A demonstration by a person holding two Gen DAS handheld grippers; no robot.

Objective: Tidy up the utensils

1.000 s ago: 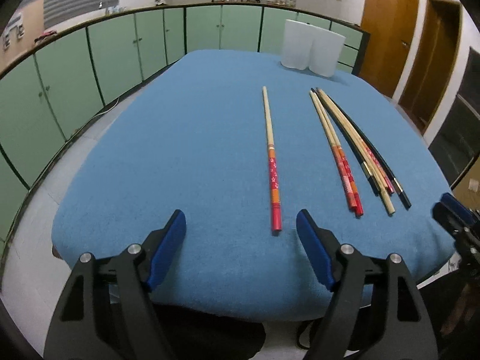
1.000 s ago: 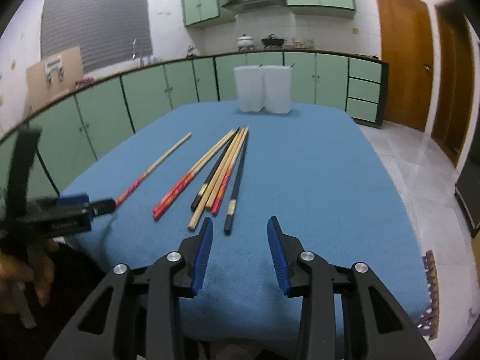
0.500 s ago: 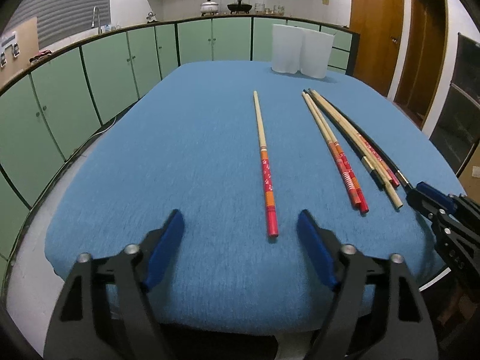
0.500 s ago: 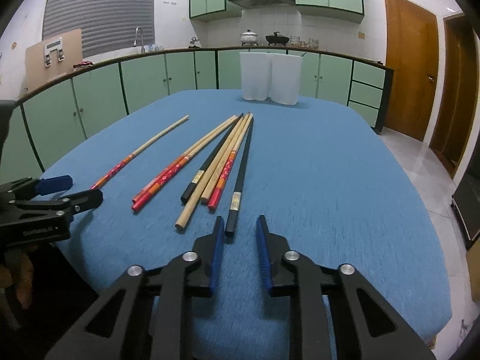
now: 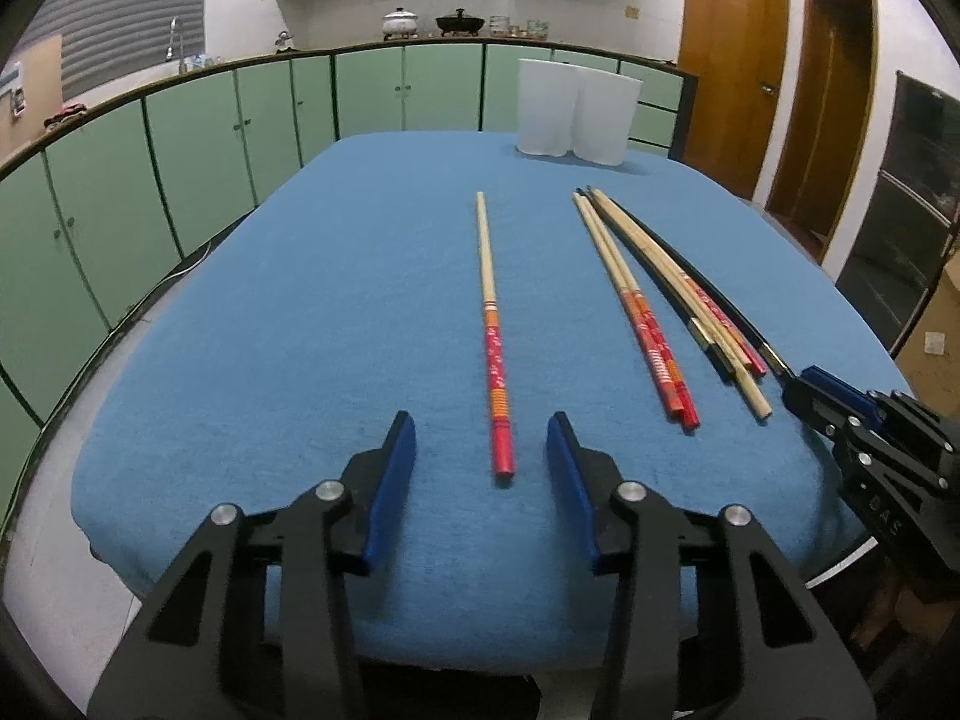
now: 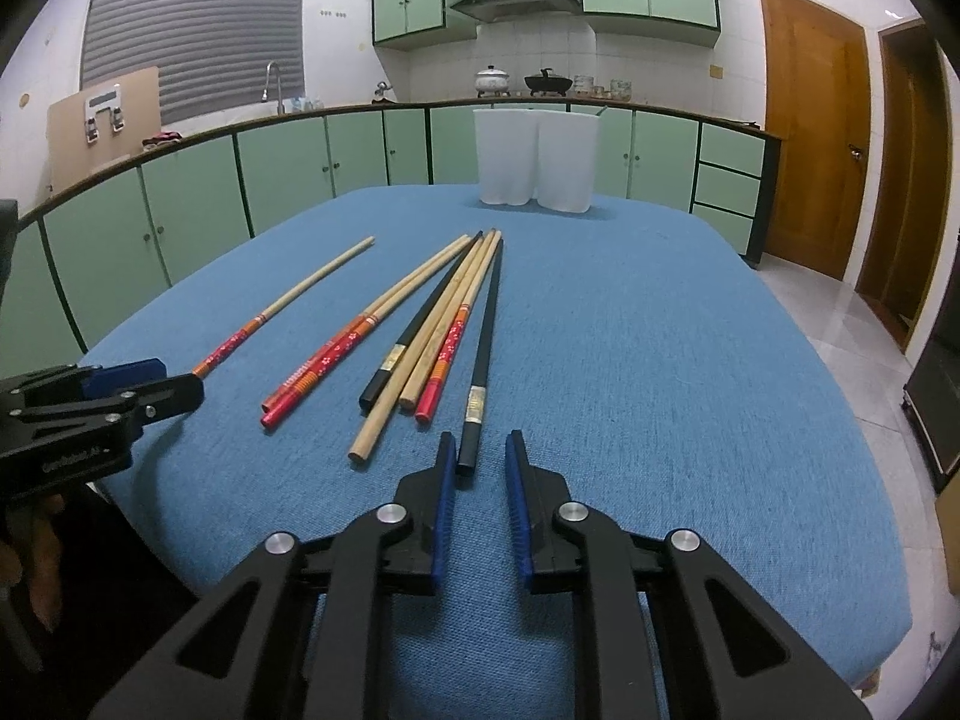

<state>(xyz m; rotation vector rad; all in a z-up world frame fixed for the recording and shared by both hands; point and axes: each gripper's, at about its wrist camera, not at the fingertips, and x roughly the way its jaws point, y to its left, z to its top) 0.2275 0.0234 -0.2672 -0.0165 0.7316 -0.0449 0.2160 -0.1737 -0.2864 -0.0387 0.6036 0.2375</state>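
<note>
Nearest you, left: your left hand-held gripper (image 5: 481, 450) sits low over the bench's near edge, its jaws half apart and just now closing, blue pads either side of the red tip of the lone chopstick without touching it.
Nearest you, right: your right hand-held gripper (image 6: 478, 468) has its jaws narrow, a small gap between the pads; the butt of the black chopstick (image 6: 483, 348) lies at the mouth of that gap, and you cannot tell whether the left pad touches it.
Lone chopstick (image 5: 492, 336): lies flat on the blue cloth, apart from the others; pale wood at the far end, orange bands and a red flowered handle toward you.
Bundle (image 6: 420, 330): the other chopsticks lie close together, fanned out toward you and meeting at their far tips; two pale ones with red and orange patterned handles on the left, then a black one with a gold band, a plain wooden one, a red-tipped one, and the black one on the right.
Bench (image 6: 660, 360): covered in blue cloth.
Far end of bench: two white containers (image 6: 536, 162) stand upright, touching side by side.
Beyond: green cabinets (image 5: 240, 120) under a counter.
</note>
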